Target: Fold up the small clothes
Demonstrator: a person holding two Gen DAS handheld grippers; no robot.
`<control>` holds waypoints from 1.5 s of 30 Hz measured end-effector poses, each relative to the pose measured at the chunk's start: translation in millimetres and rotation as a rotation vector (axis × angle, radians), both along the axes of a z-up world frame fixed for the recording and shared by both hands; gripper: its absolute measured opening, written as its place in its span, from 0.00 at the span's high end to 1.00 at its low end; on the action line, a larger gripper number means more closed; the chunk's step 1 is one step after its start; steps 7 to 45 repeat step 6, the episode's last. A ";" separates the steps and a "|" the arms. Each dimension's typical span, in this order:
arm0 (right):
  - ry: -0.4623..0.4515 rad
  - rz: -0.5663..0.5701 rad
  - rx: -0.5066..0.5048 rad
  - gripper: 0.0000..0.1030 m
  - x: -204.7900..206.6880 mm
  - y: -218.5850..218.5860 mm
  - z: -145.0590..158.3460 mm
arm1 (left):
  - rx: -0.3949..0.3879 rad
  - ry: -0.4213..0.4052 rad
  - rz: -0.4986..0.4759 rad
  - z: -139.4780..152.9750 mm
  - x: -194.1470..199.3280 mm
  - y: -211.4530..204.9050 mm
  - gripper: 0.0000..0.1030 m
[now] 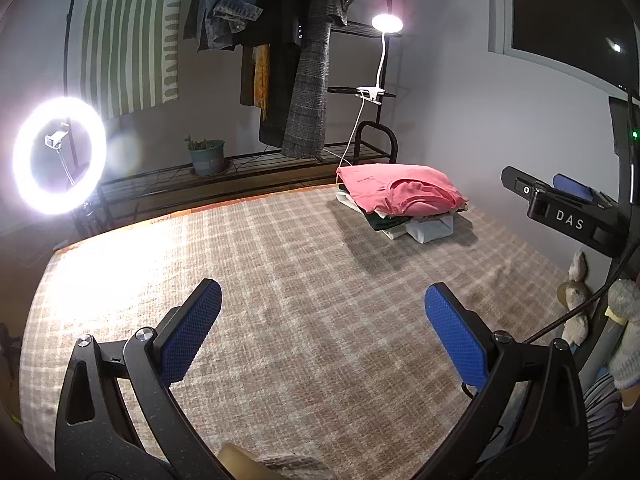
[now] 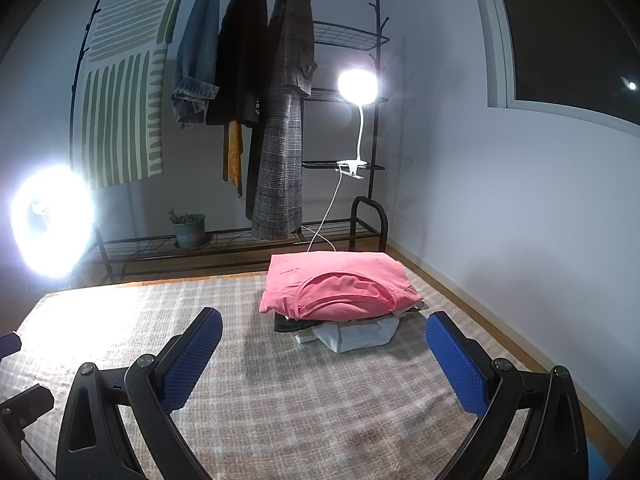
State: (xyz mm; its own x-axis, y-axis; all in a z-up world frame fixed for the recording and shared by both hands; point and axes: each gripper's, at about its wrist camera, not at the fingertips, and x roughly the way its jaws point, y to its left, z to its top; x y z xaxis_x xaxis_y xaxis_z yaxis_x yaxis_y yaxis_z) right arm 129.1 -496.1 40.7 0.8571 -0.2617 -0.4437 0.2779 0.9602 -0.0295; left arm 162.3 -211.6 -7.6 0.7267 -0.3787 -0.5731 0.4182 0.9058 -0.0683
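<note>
Left tool: the black two-finger tool with blue textured pads (image 1: 322,320) hangs over the beige plaid woven blanket (image 1: 280,248), jaws spread wide, nothing between them.
Right tool: the matching black tool with blue pads (image 2: 324,344) is likewise released and empty, its fingers framing the clothes from the near side without touching them.
Clothes: a stack of folded small garments (image 2: 340,304) rests on the blanket, at 12 o'clock and near in the right wrist view, at 1 o'clock and well apart in the left wrist view.
Top item: a folded coral-pink cotton top (image 2: 336,286), neckline facing the tools, overhangs the darker and white pieces under it.
Unfolded items: none visible on the blanket; whether more wait out of view I cannot tell.
Stage: judging by the tidy stack and two empty tools, this is between garments, or at the end.
Surroundings: a glowing ring light (image 1: 60,156) at 9 o'clock, a white clip lamp (image 2: 357,84) on the black metal clothes rack (image 2: 344,40) at 12 o'clock, its white cord (image 2: 326,220) trailing down toward the back of the stack.
Risk, stack: the layers look uneven, so a nudge from the right tool's fingers could slide the pink top off.
Risk, cord: a garment dragged past the far edge could snag it.
Risk, glare: the blanket at 10 o'clock is washed out, so pale cloth there would be hard to see.
</note>
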 end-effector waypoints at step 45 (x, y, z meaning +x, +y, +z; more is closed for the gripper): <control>0.000 0.000 0.000 0.00 -0.1 0.2 0.0 | 0.004 -0.001 -0.003 -1.1 2.2 1.8 0.00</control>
